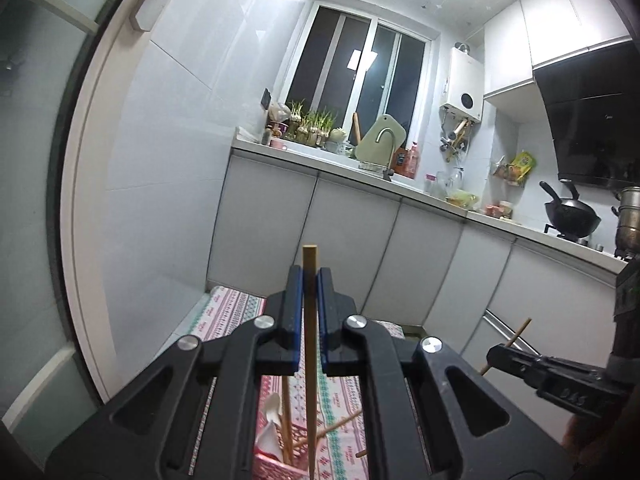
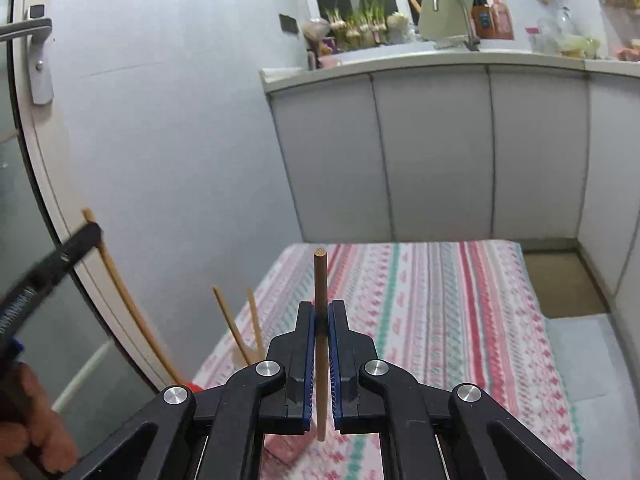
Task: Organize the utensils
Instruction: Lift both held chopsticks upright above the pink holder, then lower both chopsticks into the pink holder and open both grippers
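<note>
Nearest in the left wrist view, the left hand-held gripper (image 1: 310,280) is clenched on a wooden chopstick (image 1: 309,344) that stands upright between its blue pads, its blunt top end just above the fingertips. Below it, seen through the frame, a pink basket (image 1: 276,466) holds more chopsticks and a white spoon (image 1: 271,410). The basket sits on a tabletop covered with a striped cloth (image 1: 228,312).

The right hand-held gripper (image 2: 320,316) is likewise clenched on its own upright chopstick (image 2: 320,360), lifted clear above the cloth. In its view the other gripper's black finger enters from the left edge.

The cloth's left edge runs close along a white tiled wall (image 2: 168,152) and a curved door frame, so room is tight there. Its far edge stops just short of grey cabinet doors (image 2: 432,152). To the right, the cloth drops off to open floor with a brown mat (image 2: 564,284). Beyond the cabinets, a counter carries a tap and potted greens under a dark window (image 1: 352,68).
</note>
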Tool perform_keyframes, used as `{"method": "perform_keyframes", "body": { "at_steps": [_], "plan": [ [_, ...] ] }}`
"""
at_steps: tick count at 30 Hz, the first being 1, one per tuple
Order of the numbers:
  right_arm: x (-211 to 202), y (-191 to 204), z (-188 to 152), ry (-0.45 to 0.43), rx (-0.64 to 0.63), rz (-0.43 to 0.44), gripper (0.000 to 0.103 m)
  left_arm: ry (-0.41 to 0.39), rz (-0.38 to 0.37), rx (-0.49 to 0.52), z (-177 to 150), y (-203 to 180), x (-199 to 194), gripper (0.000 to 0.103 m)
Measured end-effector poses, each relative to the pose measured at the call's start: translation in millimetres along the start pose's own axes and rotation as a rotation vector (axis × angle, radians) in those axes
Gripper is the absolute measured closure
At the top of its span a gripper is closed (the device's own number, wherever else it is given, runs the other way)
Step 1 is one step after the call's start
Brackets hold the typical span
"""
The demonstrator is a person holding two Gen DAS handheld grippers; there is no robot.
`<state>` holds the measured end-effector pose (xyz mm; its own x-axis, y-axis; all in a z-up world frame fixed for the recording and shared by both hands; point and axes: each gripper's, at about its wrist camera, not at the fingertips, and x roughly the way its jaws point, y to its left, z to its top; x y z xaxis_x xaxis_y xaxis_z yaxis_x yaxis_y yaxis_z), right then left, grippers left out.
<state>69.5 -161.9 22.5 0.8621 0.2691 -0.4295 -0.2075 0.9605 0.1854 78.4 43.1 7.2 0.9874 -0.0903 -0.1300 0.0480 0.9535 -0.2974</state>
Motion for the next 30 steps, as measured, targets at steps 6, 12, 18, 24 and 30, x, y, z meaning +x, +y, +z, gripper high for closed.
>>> {"method": "perform_keyframes", "body": {
  "at_steps": [6, 12, 18, 24, 30],
  "plan": [
    [21, 7, 5, -0.004, 0.016, 0.042, 0.098, -0.009, 0.008, 0.072, -5, -3, 14, 0.096],
    [43, 17, 0, 0.008, -0.01, 0.064, 0.098, 0.04, 0.013, 0.096, -21, 2, 29, 0.096],
    [67, 24, -9, 0.051, -0.035, 0.062, 0.098, 0.071, 0.011, 0.119, -35, 4, 36, 0.096],
    [85, 32, -20, 0.095, -0.077, 0.046, 0.098, 0.12, 0.018, 0.126, -46, 8, 46, 0.096],
    [100, 37, -32, 0.148, -0.114, 0.042, 0.098, 0.188, 0.032, 0.121, -51, 13, 53, 0.095]
  ]
}}
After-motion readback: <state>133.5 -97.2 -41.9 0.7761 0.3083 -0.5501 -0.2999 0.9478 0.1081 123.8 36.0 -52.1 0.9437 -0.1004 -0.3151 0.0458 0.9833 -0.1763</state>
